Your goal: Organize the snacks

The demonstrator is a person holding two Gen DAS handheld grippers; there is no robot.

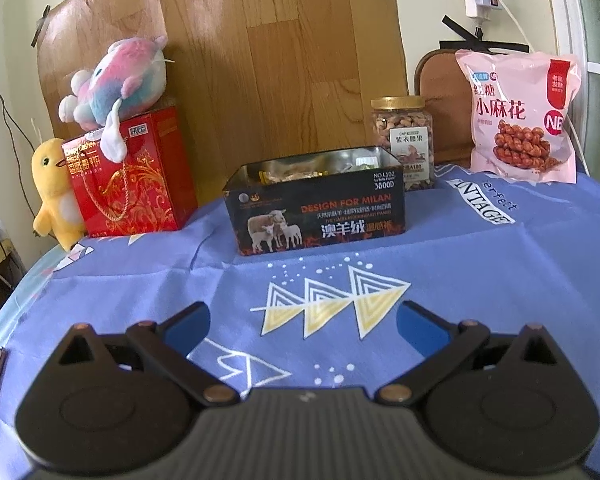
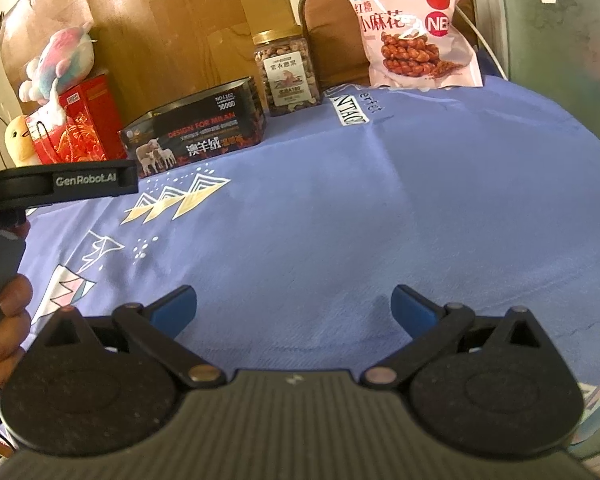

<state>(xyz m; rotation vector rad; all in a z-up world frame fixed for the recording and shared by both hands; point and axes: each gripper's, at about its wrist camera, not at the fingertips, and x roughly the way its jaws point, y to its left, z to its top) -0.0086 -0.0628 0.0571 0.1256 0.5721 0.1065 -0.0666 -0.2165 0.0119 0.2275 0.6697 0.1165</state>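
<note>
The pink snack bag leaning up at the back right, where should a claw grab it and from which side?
Probably by the flat sealed top edge of the pink snack bag, coming from the front with the right claw, which is open and nearer that side. The bag stands tilted back against the chair, so the top seam is exposed and thin enough to pinch, while the puffed middle would likely slip.
</note>
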